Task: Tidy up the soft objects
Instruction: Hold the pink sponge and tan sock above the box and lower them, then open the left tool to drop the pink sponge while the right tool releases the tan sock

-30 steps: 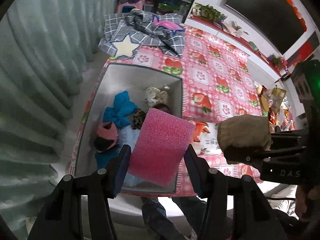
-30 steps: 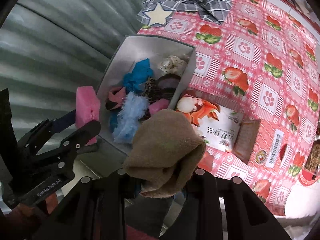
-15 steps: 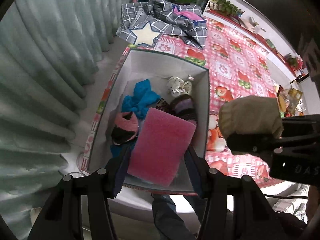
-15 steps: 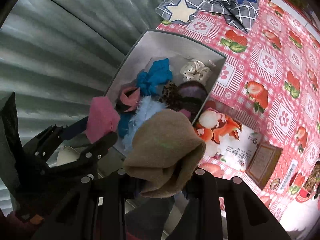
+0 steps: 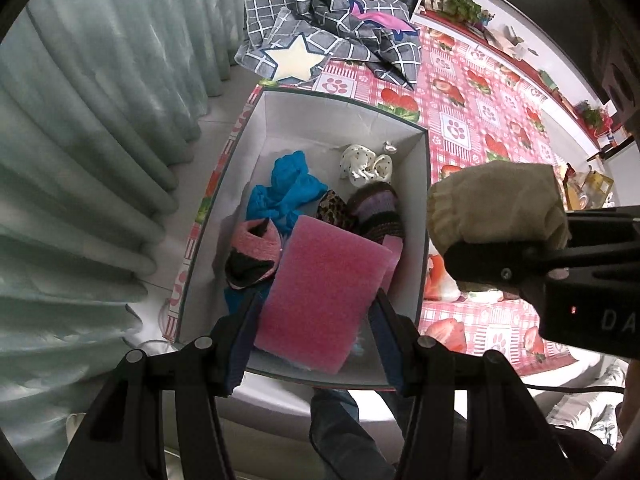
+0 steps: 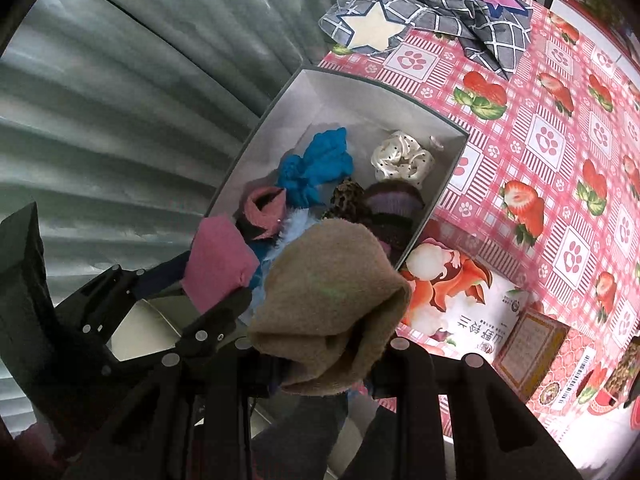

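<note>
Sponge and sock poised over the box

Delivery is the step in hand. My left gripper [image 5: 316, 320] clamps a porous pink rectangular foam sponge [image 5: 324, 292] above the grey-walled open cardboard box [image 5: 424, 208]; my right gripper [image 6: 320, 356] pinches a fuzzy tan knitted sock [image 6: 328, 292] over the box's near end. Next, I judge: lower, then open each over the soft things inside.

A flat pink sponge [image 5: 324, 300], tilted and pinched at its sides, hangs over the near end of an open grey box [image 5: 423, 184] holding blue, pink, spotted white and striped cloths, with a folded tan cloth [image 6: 332, 300] held just beside it.
</note>
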Motion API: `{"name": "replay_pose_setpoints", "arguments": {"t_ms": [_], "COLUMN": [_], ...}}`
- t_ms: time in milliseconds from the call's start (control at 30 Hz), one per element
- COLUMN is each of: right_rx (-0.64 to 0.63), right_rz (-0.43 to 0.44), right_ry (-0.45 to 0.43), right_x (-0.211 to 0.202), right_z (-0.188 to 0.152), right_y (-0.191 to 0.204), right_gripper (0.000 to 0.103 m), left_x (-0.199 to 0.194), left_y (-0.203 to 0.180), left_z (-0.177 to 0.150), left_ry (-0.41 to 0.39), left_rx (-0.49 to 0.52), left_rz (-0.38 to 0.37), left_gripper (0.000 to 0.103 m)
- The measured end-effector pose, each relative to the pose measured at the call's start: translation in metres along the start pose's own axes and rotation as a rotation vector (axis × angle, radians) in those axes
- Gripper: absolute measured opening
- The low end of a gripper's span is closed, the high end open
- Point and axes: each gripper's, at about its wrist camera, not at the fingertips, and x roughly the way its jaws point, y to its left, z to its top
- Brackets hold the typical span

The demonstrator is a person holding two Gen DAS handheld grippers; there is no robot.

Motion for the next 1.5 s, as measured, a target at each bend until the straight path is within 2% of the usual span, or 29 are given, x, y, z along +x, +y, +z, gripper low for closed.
{"name": "replay_pose_setpoints", "arguments": {"t_ms": [500, 967, 1233, 1333, 1367, 1400, 1433, 1467, 1500], "right_rx": [0.023, 0.015, 0.004, -0.006, -0.01, -0.012, -0.012, -0.012, -0.014], "right_rz": [0.009, 0.017, 0.014, 0.018, 0.024, 0.027, 0.031, 0.03, 0.021], "right_ry": [0.01, 0.04, 0.037, 0.028, 0.022, 0.017, 0.009, -0.002, -0.013], "right_x": [0.012, 0.026, 0.026, 0.023, 0.021, 0.019, 0.017, 0.014, 0.012], "right_z": [0.011, 0.013, 0.016, 0.018, 0.018, 0.018, 0.019, 0.019, 0.019], "right_y": [-0.005, -0.006, -0.005, -0.003, -0.002, -0.002, -0.001, -0.001, -0.001], "right_gripper": [0.031, 0.031, 0.031, 0.032, 0.035, 0.055, 0.08, 0.089, 0.091], "left_x": [0.016, 0.024, 0.025, 0.019, 0.016, 0.013, 0.01, 0.008, 0.009], "left_y": [0.003, 0.008, 0.009, 0.009, 0.008, 0.008, 0.007, 0.006, 0.005], "left_z": [0.015, 0.012, 0.013, 0.014, 0.015, 0.016, 0.016, 0.016, 0.016], "left_ry": [0.023, 0.055, 0.048, 0.022, 0.01, -0.007, -0.023, -0.026, -0.018], "left_rx": [-0.022, -0.034, -0.038, -0.043, -0.042, -0.039, -0.032, -0.018, -0.007], "left_rz": [0.022, 0.041, 0.029, 0.018, 0.02, 0.029, 0.042, 0.061, 0.076], "left_gripper": [0.058, 0.058, 0.058, 0.062, 0.071, 0.078, 0.084, 0.084, 0.084]}}
